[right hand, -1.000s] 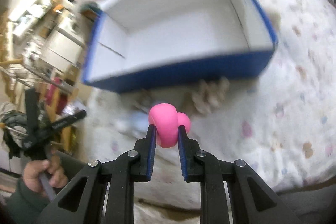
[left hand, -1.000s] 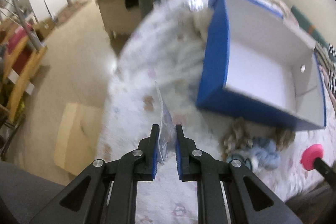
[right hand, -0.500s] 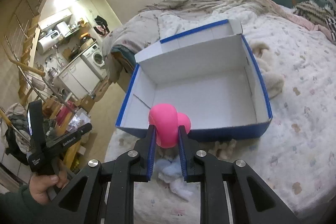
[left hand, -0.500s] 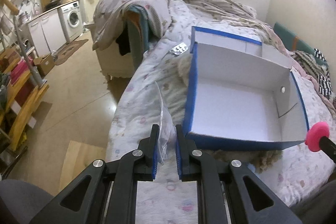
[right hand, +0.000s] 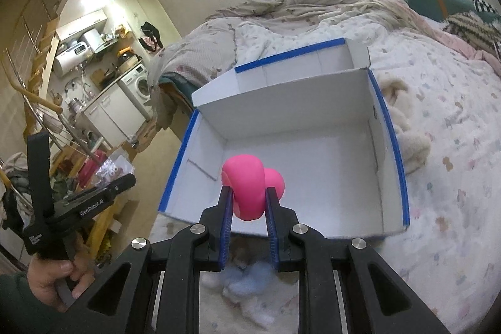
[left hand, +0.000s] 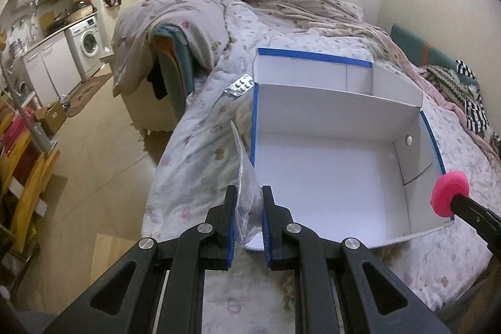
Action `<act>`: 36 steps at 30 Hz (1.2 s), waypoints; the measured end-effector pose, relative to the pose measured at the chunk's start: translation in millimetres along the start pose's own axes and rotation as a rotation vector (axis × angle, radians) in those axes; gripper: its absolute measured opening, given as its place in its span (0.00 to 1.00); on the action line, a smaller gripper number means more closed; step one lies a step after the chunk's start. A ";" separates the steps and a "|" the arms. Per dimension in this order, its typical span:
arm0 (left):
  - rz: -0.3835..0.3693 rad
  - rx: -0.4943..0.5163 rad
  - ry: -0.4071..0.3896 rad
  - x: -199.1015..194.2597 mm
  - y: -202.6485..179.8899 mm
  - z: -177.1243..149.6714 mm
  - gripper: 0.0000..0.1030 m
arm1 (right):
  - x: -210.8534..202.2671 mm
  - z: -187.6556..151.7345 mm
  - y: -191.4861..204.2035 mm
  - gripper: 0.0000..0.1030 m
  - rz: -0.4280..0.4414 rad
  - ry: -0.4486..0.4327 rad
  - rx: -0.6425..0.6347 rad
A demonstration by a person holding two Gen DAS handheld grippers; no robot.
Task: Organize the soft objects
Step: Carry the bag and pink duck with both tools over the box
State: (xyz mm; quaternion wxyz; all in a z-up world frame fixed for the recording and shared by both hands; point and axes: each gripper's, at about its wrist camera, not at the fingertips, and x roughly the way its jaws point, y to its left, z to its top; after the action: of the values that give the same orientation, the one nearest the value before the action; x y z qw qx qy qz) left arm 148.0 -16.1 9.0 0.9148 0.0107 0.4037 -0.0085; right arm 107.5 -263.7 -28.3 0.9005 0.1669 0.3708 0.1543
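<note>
An open blue box with a white inside (left hand: 328, 177) (right hand: 297, 165) lies on the bed. My left gripper (left hand: 247, 205) is shut on a clear plastic bag (left hand: 245, 177), held above the box's near left corner. My right gripper (right hand: 249, 199) is shut on a pink soft toy (right hand: 249, 187), held above the box's near edge. In the left wrist view the pink toy (left hand: 449, 197) shows at the box's right edge. The left gripper also shows in the right wrist view (right hand: 125, 182), held by a hand.
A pale blue fluffy item (right hand: 250, 280) lies on the bed in front of the box. A cream plush (right hand: 407, 127) lies beside the box's right wall. A blister pack (left hand: 239, 85) sits by the far left corner. The bed edge and floor lie to the left.
Both grippers have risen and come closer over the box, each still holding its object. The view has tilted up from the bed surface toward the room.
</note>
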 end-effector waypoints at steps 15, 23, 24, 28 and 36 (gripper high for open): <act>-0.023 0.108 0.039 65.7 -38.5 15.2 0.12 | 56.4 31.3 -25.3 0.21 -0.075 0.056 0.001; -0.060 0.139 0.101 109.9 -50.4 1.1 0.12 | 89.6 22.9 -35.7 0.21 -0.129 0.158 0.034; -0.060 0.139 0.107 111.3 -51.2 1.1 0.12 | 93.8 20.7 -35.3 0.21 -0.135 0.175 0.030; -0.059 0.131 0.143 122.1 -53.4 -1.3 0.12 | 106.7 14.2 -34.6 0.21 -0.144 0.228 0.018; -0.056 0.153 0.197 132.0 -61.6 -13.4 0.12 | 128.9 2.2 -42.6 0.21 -0.175 0.349 0.037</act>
State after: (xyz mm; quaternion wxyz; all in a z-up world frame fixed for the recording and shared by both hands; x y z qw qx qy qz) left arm 225.5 -78.2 -98.3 0.8667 0.0700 0.4898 -0.0638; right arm 203.0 -250.6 -124.0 0.8294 0.1214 0.5369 0.0952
